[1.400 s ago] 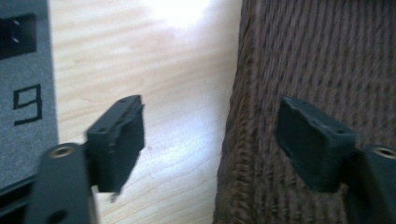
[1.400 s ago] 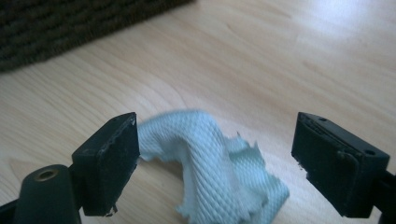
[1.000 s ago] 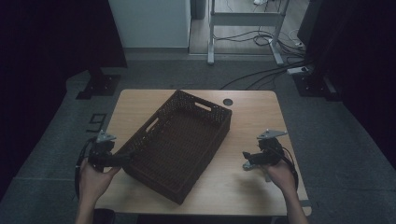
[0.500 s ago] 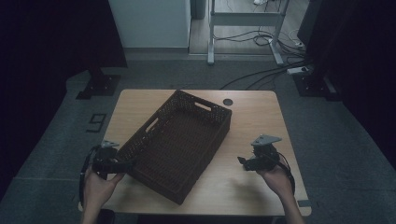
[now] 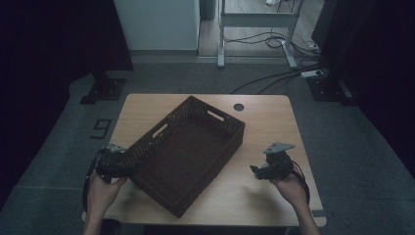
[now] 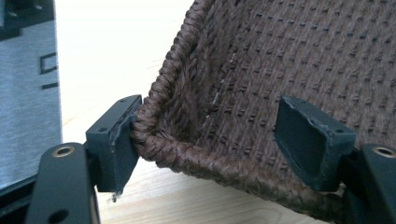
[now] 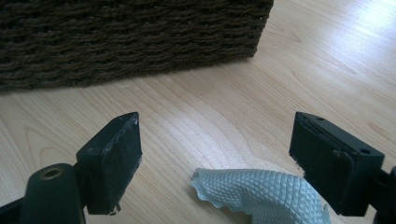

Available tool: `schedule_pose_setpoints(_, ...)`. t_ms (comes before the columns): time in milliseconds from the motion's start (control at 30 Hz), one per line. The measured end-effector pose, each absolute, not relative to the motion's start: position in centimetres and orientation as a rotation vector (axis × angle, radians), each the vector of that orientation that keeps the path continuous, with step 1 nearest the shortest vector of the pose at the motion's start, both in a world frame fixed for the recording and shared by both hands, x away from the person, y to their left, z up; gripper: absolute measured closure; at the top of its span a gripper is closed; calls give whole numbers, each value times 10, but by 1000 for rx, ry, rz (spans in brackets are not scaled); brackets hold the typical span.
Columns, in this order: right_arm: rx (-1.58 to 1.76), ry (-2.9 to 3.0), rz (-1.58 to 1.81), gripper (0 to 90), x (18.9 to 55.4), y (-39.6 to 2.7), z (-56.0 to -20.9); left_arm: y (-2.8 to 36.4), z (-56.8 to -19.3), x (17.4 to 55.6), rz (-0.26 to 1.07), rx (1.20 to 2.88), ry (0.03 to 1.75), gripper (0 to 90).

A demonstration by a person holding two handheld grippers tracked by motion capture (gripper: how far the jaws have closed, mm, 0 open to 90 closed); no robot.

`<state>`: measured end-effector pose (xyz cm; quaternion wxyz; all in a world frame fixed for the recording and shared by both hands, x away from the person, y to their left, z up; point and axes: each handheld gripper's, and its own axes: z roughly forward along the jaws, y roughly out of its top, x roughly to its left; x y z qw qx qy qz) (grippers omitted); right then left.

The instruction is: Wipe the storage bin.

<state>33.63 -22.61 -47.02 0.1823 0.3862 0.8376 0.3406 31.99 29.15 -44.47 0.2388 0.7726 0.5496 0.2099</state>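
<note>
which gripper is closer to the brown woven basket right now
Left. The left gripper straddles the basket at its near-left corner, one pad against the rim, jaws just been closing. The right gripper hovers apart from the basket's right wall, jaws open.

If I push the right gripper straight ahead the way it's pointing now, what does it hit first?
Most likely the basket: the right gripper points across bare table at its woven side wall. A pale textured cloth lies low between the open jaws; whether it would drag along is unclear.

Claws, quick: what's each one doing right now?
Left claw: closing around the basket rim, one pad touching, not clamped.
Right claw: open, a pale cloth between its jaws.
</note>
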Motion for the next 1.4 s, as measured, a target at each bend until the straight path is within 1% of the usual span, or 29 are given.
schedule_pose_setpoints(33,1092,2364,960,161,336,-226,-470,294,-444,320,587,2110,1513,298)
schedule_pose_setpoints(67,1092,2365,961,161,337,-226,-471,296,-445,322,568,2107,1511,332)
schedule_pose_setpoints(133,1095,2368,959,161,337,-226,-472,298,-445,324,554,2102,1512,337)
schedule_pose_setpoints(200,1093,2371,958,161,337,-224,-473,297,-444,326,576,2109,1527,354)
schedule_pose_setpoints(233,1093,2374,959,161,338,-224,-473,298,-444,327,586,2113,1528,399)
schedule_pose_setpoints(367,1084,2380,963,161,338,-222,-472,298,-444,334,615,2122,1533,418)
schedule_pose_setpoints(400,1083,2379,966,161,338,-222,-472,299,-444,336,624,2124,1537,454)
schedule_pose_setpoints(533,1087,2385,972,159,340,-221,-473,300,-444,348,630,2121,1544,473)
schedule_pose_setpoints(567,1090,2384,973,159,340,-221,-474,300,-444,351,640,2123,1550,489)
schedule_pose_setpoints(600,1093,2381,975,158,341,-221,-474,300,-445,354,647,2130,1550,523)
schedule_pose_setpoints(767,1097,2383,990,154,343,-222,-475,298,-445,369,633,2143,1544,529)
schedule_pose_setpoints(900,1094,2385,996,151,344,-220,-476,296,-445,391,617,2144,1514,534)
schedule_pose_setpoints(967,1091,2386,1000,148,344,-220,-476,294,-446,399,600,2131,1488,510)
schedule_pose_setpoints(1000,1087,2391,1001,148,344,-219,-477,294,-446,403,588,2122,1472,467)
schedule_pose_setpoints(1033,1086,2392,998,147,344,-219,-477,293,-445,405,571,2111,1460,396)
schedule_pose_setpoints(1133,1085,2386,1010,143,345,-220,-476,293,-437,406,571,2054,1436,267)
schedule_pose_setpoints(1233,1086,2377,1009,134,348,-221,-474,291,-424,398,580,2024,1399,217)
schedule_pose_setpoints(1333,1089,2385,1029,130,354,-221,-472,286,-413,382,592,2031,1357,183)
schedule_pose_setpoints(1400,1094,2392,1047,128,360,-219,-472,286,-410,368,584,2027,1364,177)
